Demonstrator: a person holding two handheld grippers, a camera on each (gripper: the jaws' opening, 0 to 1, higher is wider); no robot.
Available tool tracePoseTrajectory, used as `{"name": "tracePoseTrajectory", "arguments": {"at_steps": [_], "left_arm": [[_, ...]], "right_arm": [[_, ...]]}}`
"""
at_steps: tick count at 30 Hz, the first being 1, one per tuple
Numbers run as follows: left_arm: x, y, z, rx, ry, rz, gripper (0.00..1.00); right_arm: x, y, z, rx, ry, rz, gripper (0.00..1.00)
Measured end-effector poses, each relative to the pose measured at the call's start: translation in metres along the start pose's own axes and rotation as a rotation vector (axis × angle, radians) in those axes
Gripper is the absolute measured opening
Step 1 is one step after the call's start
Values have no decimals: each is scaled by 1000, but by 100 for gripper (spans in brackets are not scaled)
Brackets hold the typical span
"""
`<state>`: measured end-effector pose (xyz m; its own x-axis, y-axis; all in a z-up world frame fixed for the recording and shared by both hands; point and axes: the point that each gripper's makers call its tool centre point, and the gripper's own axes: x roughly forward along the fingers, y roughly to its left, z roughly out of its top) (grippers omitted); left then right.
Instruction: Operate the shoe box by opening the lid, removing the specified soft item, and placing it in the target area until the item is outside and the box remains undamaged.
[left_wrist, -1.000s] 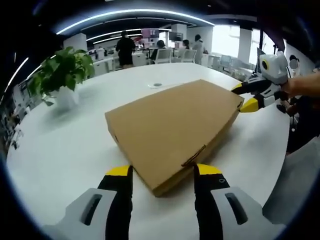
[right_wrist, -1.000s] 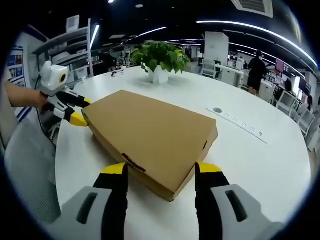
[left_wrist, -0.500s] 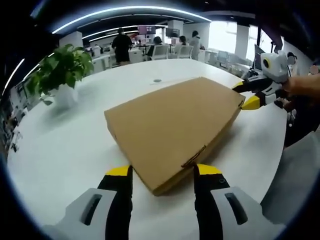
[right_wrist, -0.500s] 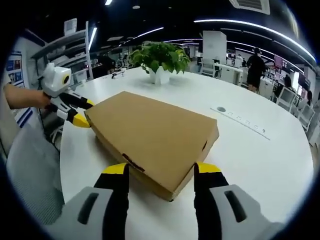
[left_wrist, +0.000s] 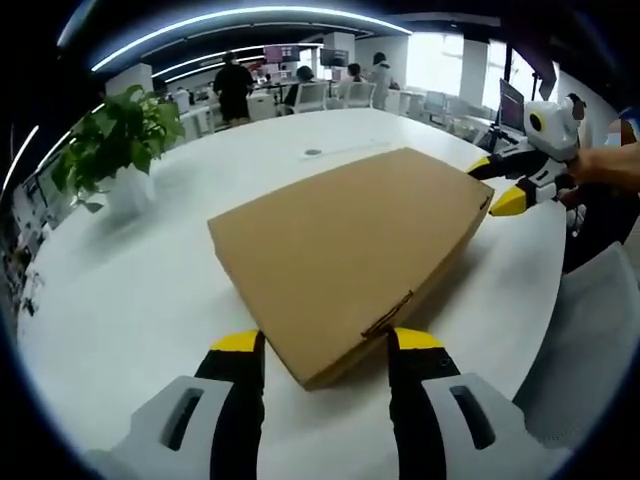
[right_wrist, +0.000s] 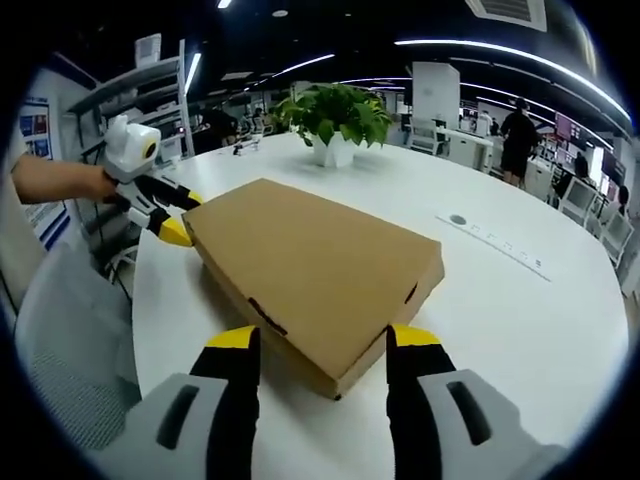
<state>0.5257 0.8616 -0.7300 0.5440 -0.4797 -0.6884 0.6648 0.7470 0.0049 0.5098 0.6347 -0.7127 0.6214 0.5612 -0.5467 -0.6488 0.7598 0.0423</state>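
Note:
A closed brown cardboard shoe box (left_wrist: 350, 240) lies flat on a white round table (left_wrist: 120, 280). My left gripper (left_wrist: 328, 342) is open, its yellow-tipped jaws standing either side of the box's near corner. At the opposite corner my right gripper (left_wrist: 512, 186) is held by a hand, its jaws spread around the box edge. In the right gripper view the same box (right_wrist: 320, 265) has its near corner between the spread jaws of my open right gripper (right_wrist: 322, 338). My left gripper (right_wrist: 170, 215) sits at the far left corner there. The lid is down, so the contents are hidden.
A potted plant (left_wrist: 120, 140) (right_wrist: 340, 115) stands on the table beyond the box. A round table socket (left_wrist: 313, 152) (right_wrist: 457, 219) lies farther out. A grey mesh surface (left_wrist: 590, 340) (right_wrist: 60, 340) sits beside the table edge. Desks and people fill the background.
Both views have shifted a little with the hands. The box stays closed in the same place, and both grippers keep the same spread at its corners.

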Motion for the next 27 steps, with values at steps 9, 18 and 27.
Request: {"name": "tracePoseTrajectory", "arguments": {"at_steps": [9, 18, 27], "left_arm": [[-15, 6, -9, 34, 27, -18, 49], [-23, 13, -16, 75, 28, -34, 49], [-33, 17, -25, 104, 29, -60, 49]], "right_arm": [[1, 25, -1, -26, 6, 22, 45], [0, 45, -3, -18, -12, 27, 45], [-5, 65, -6, -14, -21, 31, 43]]}}
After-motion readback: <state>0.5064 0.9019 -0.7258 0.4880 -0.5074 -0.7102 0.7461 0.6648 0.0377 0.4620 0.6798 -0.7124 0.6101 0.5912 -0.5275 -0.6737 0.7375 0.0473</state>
